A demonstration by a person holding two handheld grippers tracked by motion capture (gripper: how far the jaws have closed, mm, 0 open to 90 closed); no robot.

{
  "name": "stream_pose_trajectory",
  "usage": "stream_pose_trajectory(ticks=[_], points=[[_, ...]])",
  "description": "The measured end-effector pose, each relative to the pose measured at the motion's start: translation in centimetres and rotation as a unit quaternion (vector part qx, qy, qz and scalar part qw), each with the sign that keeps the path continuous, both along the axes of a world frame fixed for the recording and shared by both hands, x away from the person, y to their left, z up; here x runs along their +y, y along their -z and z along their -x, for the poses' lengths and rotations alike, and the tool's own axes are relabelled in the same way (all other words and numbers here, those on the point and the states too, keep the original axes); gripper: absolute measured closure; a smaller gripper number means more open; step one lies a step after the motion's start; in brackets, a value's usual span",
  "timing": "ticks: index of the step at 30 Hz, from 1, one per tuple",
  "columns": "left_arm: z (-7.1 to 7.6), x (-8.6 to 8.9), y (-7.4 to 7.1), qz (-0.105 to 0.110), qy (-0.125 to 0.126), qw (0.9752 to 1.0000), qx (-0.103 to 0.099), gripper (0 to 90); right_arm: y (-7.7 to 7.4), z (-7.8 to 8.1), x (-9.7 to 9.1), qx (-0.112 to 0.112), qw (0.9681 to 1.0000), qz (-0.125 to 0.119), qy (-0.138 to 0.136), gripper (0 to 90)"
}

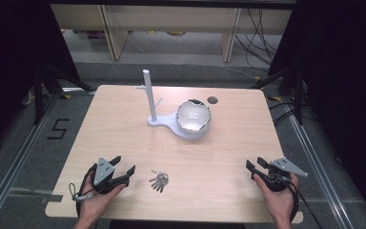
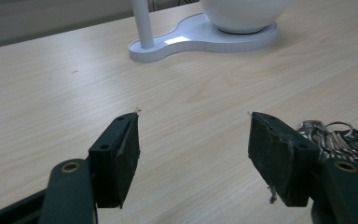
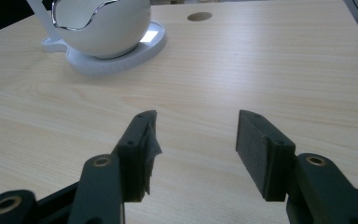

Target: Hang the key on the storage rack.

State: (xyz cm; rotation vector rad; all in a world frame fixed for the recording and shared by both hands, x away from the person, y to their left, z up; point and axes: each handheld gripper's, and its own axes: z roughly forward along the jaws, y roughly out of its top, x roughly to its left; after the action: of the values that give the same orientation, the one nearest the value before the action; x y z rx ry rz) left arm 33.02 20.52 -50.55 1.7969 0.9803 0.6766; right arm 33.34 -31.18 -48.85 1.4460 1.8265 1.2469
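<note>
One bunch of keys [image 1: 159, 180] lies flat on the wooden table [image 1: 228, 143], close to the near edge and a little left of the middle. That bunch is the landmark here. Two grippers sit at the same near edge, one in each hand. The left gripper [image 1: 125, 172] is just to the left of the keys, its jaws spread wide with only bare wood between them; in the left gripper view the keys [image 2: 338, 140] lie just outside the jaw on the right, near it but whether they touch it I cannot tell. The right gripper [image 1: 255, 168] is well apart from the keys, off to their right, its jaws likewise spread and gripping nothing.

Beyond the keys, toward the middle of the table, stands one white stand [image 1: 171, 121]: a flat base with one upright post [image 1: 148, 93] that carries short side pegs. On the wider end of that base rests one white bowl [image 1: 194, 116], shaped like a cracked eggshell with a jagged silvery rim. Just past the bowl there is one round hole [image 1: 212, 100] in the tabletop. The stretch of wood between the keys and the stand is open.
</note>
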Motion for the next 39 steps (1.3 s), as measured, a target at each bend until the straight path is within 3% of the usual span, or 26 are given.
stream_pose_trajectory(ticks=[2,3,6,8,9,10,11,13,15,17,18,19,21,22,23,25,26,27,28,30,31,32,35,37,38,39], points=[[-0.2,-0.1,-1.0,-0.002,0.019,0.9996,0.019,32.8,-0.2,0.3,0.0,0.012,0.9997,-0.019,0.012,48.5],[-0.2,-0.2,-1.4,-0.003,0.029,0.9992,0.026,32.9,-0.2,0.2,-0.1,0.004,0.9997,-0.023,0.009,48.5],[-0.6,-0.7,-3.1,-0.025,0.068,0.995,0.069,32.6,-0.3,0.1,-0.6,-0.004,1.0,-0.004,-0.001,48.5],[-0.9,-0.9,-3.9,-0.045,0.09,0.9902,0.097,32.6,-0.3,0.1,-0.5,-0.004,1.0,-0.006,0.002,48.5],[-1.1,-1.2,-4.4,-0.053,0.101,0.9871,0.112,32.6,-0.2,0.0,-0.5,-0.02,0.9998,0.001,0.008,48.5],[-1.2,-1.5,-4.6,-0.059,0.11,0.9843,0.125,32.6,-0.4,0.3,-0.3,-0.003,0.9998,-0.014,0.013,48.4],[-1.4,-1.7,-4.9,-0.072,0.124,0.98,0.138,32.7,-0.3,0.0,-0.5,-0.016,0.9999,-0.005,0.003,48.4],[-1.6,-2.4,-5.3,-0.075,0.134,0.9748,0.162,32.8,-0.3,0.0,-0.4,-0.01,0.9999,-0.008,0.0,48.3],[-1.9,-3.4,-5.7,-0.094,0.148,0.967,0.184,32.8,-0.4,0.1,-0.2,-0.004,0.9999,-0.016,0.004,48.2],[-2.2,-4.3,-6.1,-0.122,0.174,0.9569,0.199,32.6,-0.3,0.0,-0.4,-0.012,0.9999,0.003,0.0,48.1],[-2.4,-4.9,-6.2,-0.129,0.18,0.9537,0.203,32.5,-0.2,-0.1,-0.2,-0.008,0.9999,-0.014,-0.003,48.1],[-2.6,-5.4,-6.3,-0.146,0.198,0.9476,0.203,32.0,-0.1,-0.1,-0.2,-0.008,0.9998,-0.015,-0.005,48.0],[-3.1,-6.4,-6.3,-0.182,0.224,0.9316,0.221,30.3,-0.2,0.1,0.1,0.007,0.9997,-0.025,0.004,47.9],[-3.2,-6.9,-6.2,-0.185,0.228,0.9292,0.224,30.2,-0.1,0.0,0.0,0.003,0.9998,-0.018,0.001,47.8],[-3.5,-7.6,-5.9,-0.189,0.233,0.9257,0.231,29.7,-0.3,0.2,0.1,0.019,0.9995,-0.023,0.008,47.6],[-4.0,-8.7,-5.3,-0.193,0.234,0.9211,0.244,28.8,0.0,-0.1,-0.1,0.002,0.9999,-0.009,-0.01,47.2],[-4.3,-9.1,-5.0,-0.201,0.233,0.9174,0.253,28.7,-0.1,0.1,0.2,0.017,0.9996,-0.023,-0.002,47.0],[-4.8,-9.4,-4.9,-0.229,0.245,0.9067,0.256,28.7,-0.1,0.1,0.2,0.019,0.9997,-0.013,0.0,46.9],[-5.0,-10.0,-4.6,-0.23,0.236,0.9037,0.274,28.6,0.0,0.0,0.3,0.024,0.9994,-0.025,-0.008,46.8],[-5.4,-10.9,-4.2,-0.243,0.232,0.8964,0.29,28.3,0.1,-0.2,0.1,0.017,0.9997,-0.002,-0.017,46.7],[-5.4,-10.9,-4.2,-0.243,0.232,0.8964,0.29,28.5,0.0,0.0,0.4,0.034,0.9993,-0.013,-0.008,46.7],[-5.8,-11.7,-3.9,-0.251,0.226,0.8902,0.305,28.8,0.2,-0.2,0.2,0.019,0.9997,0.0,-0.018,46.7],[-6.3,-12.9,-3.7,-0.283,0.217,0.8783,0.319,28.8,0.3,-0.3,0.3,0.021,0.9995,-0.004,-0.023,46.7],[-6.9,-13.5,-3.8,-0.302,0.216,0.8725,0.317,29.3,0.3,-0.3,0.1,0.022,0.9995,-0.003,-0.024,46.6],[-7.1,-13.7,-3.8,-0.304,0.215,0.8713,0.32,29.3,0.2,-0.3,0.1,0.026,0.9995,-0.001,-0.02,46.6],[-7.3,-13.9,-3.8,-0.309,0.216,0.8681,0.322,29.3,0.4,-0.4,0.1,0.015,0.9996,-0.003,-0.024,46.6]])
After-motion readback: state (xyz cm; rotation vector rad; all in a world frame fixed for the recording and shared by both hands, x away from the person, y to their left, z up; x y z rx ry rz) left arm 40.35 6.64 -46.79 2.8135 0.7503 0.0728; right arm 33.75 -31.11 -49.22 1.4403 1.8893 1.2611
